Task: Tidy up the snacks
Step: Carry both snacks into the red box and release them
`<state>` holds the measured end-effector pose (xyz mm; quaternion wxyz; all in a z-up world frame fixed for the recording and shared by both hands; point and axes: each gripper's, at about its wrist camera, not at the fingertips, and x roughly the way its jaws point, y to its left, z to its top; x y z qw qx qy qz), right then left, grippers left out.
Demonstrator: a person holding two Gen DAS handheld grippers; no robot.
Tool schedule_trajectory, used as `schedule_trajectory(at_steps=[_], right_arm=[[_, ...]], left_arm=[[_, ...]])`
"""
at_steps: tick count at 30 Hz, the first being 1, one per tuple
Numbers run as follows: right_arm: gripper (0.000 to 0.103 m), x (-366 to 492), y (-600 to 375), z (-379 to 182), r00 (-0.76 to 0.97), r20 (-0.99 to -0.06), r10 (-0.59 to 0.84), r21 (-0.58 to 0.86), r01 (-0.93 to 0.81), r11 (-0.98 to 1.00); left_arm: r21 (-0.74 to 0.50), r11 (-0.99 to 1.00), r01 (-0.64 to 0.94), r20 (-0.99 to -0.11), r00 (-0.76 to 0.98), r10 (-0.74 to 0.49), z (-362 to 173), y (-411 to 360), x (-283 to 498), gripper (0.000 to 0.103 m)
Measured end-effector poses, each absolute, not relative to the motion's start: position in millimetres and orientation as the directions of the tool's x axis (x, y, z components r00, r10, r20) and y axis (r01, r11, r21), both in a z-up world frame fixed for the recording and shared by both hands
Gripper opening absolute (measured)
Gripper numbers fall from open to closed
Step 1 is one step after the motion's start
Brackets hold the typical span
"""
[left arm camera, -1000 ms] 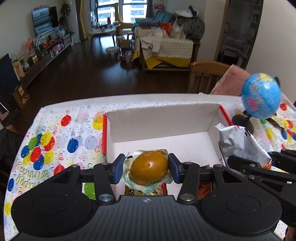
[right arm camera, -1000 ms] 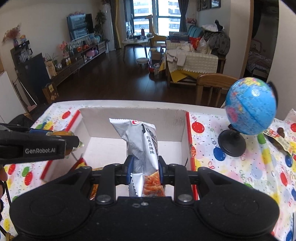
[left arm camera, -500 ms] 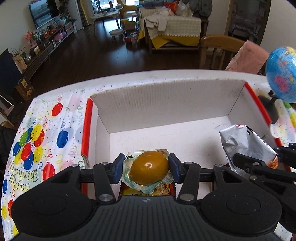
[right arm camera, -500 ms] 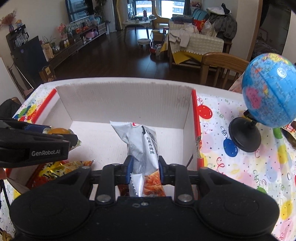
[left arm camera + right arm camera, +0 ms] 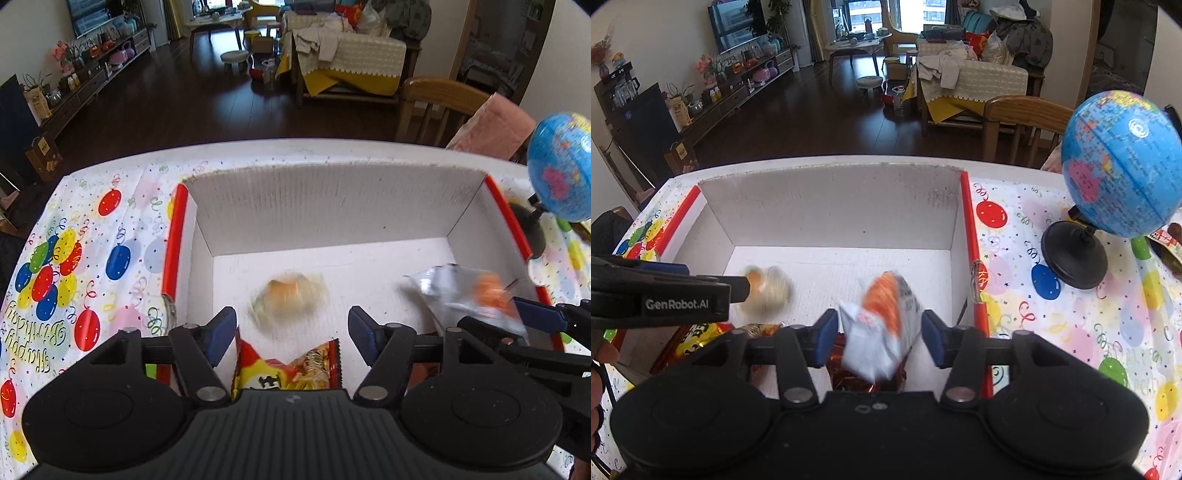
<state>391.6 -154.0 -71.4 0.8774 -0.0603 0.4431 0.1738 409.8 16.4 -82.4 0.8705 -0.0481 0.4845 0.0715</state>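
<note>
A white cardboard box (image 5: 332,199) (image 5: 831,206) with red edges lies open on the balloon tablecloth. My left gripper (image 5: 291,330) hangs over its near left part, jaws opening. Beyond its blue pads a wrapped orange pastry (image 5: 290,297) (image 5: 768,290) drops blurred toward the box floor, free of the pads. My right gripper (image 5: 875,338) is over the near right part, jaws opening too. A silver snack bag (image 5: 882,325) (image 5: 465,295) with an orange picture falls blurred between its pads, which no longer press it. A red-yellow snack pack (image 5: 288,367) lies in the box under the left gripper.
A blue globe (image 5: 1123,166) on a black stand (image 5: 1075,258) stands on the tablecloth right of the box. A red foil packet (image 5: 866,373) lies under the falling bag. A wooden chair (image 5: 1019,118) stands beyond the table's far edge.
Both grippers came lower over the box and their jaws spread apart. The pastry left the left pads and the silver bag left the right pads; both are falling.
</note>
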Motion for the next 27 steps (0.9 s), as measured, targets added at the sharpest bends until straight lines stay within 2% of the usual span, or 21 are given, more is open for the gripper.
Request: schedule_trajectory(at_steps=[10, 16, 27], right_arm=[[0.080, 362, -163, -44, 0.598, -0.760, 0.254, 0.048, -0.338, 0.940], [0.085, 338, -165, -29, 0.624, -0.738, 0.258, 0.051, -0.329, 0.943], [0.087, 278, -160, -3, 0.660, -0.697, 0.280, 0.061, -0.334, 0.940]], left_arm=[[-0.053, 0.988, -0.147, -0.826, 0.562, 0.040, -55, 17, 377, 0.067], [-0.058, 0.991, -0.122, -0.807, 0.589, 0.025, -36, 16, 347, 0.067], [-0.081, 0.994, -0.071, -0.769, 0.639, -0.017, -3, 22, 283, 0.067]])
